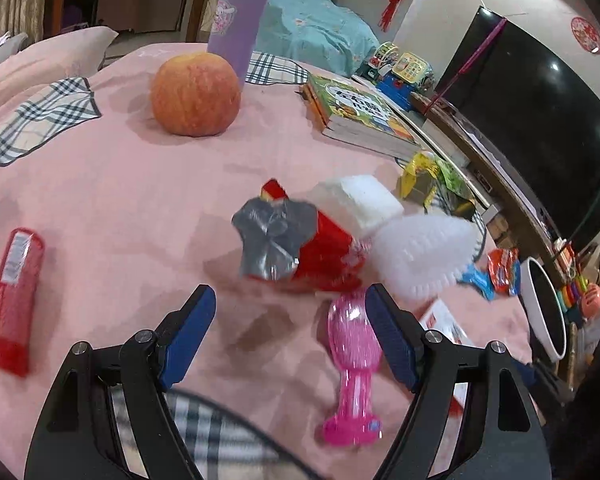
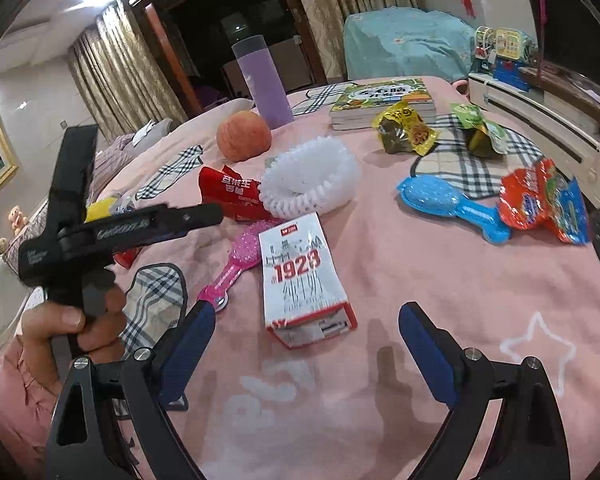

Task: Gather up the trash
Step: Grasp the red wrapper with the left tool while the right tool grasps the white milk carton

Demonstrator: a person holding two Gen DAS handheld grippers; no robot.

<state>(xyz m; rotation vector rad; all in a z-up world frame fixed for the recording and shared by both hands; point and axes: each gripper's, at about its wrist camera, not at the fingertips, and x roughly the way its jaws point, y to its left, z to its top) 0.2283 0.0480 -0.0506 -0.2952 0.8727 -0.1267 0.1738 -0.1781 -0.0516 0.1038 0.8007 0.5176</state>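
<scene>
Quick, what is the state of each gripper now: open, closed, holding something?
Left gripper: open, holding nothing, above the pink bedspread.
Right gripper: open, holding nothing.

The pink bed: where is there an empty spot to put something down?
Bare blanket lies just ahead of the right gripper, right of the white 1923 box, toward the white star. More lies between the apple and the red packet. The middle around the white brush is crowded.

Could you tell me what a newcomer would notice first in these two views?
Probably the apple standing at the far side of the pink bedspread, beside the purple tumbler. Then the litter nearer: a red wrapper against the white round brush, and the white 1923 box before the open right claw.
</scene>
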